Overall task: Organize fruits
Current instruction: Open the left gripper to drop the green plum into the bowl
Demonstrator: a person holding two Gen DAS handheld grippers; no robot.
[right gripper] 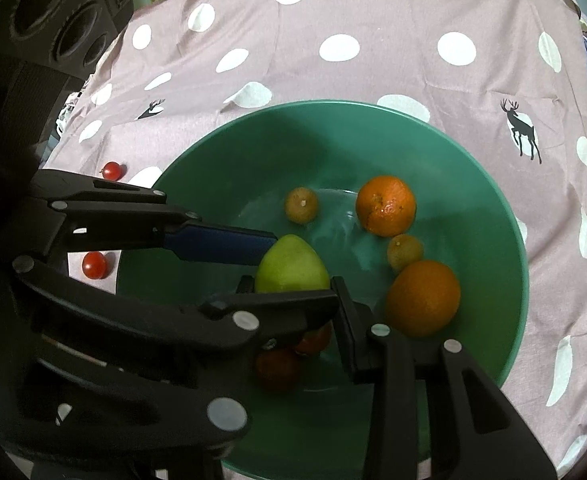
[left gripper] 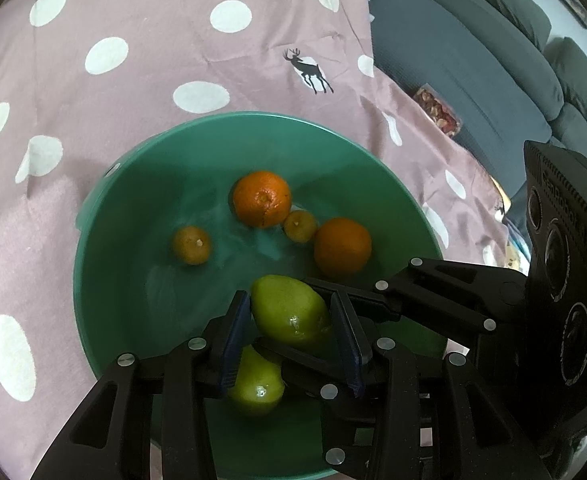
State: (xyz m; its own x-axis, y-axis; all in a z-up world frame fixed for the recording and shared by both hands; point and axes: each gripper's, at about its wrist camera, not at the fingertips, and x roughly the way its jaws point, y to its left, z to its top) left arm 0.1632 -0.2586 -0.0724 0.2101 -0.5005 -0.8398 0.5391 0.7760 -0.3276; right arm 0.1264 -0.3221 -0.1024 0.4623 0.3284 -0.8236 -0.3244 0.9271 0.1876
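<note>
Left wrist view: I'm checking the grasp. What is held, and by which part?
The green lemon: the left hand-held gripper clamps it across its two sides, and the right hand-held gripper appears to grip it crosswise, above and below.

Embossed "GenRobot" – on right tongs' black housing (left gripper: 561,216), running sideways; nothing else legible.

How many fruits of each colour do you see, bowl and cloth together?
Big orange: 2
Small orange: 2
Green: 2
Red: 4, two in bowl, two on cloth
Total: 10
</note>
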